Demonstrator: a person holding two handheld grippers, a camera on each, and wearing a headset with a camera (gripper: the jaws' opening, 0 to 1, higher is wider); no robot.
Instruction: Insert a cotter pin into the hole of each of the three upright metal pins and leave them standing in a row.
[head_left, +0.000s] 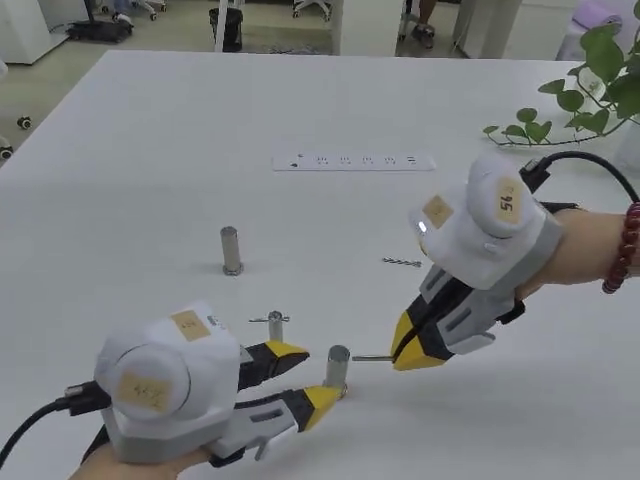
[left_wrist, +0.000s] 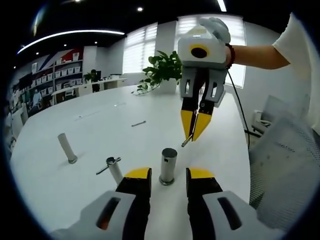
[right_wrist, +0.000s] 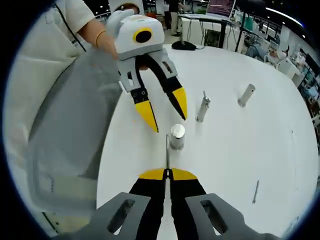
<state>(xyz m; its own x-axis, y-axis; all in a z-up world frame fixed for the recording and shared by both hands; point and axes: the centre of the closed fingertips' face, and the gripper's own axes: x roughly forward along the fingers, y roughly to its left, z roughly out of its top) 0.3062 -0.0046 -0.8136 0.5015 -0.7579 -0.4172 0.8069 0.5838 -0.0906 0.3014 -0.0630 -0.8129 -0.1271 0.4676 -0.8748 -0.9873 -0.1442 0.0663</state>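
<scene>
While right gripper (right_wrist: 167, 173) pinches cotter pin (right_wrist: 167, 150) | left gripper (left_wrist: 168, 175) gapes beside metal pin (left_wrist: 168, 161)

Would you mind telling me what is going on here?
A person is fitting cotter pins into three upright pins. The right tongs hold a cotter pin level, its tip just short of the near pin, which the open left tongs flank. The middle pin is already pinned; the far pin is bare, a spare cotter lying on the table.

Bare table (head_left: 120, 230) left of far pin (head_left: 231, 250)
</scene>
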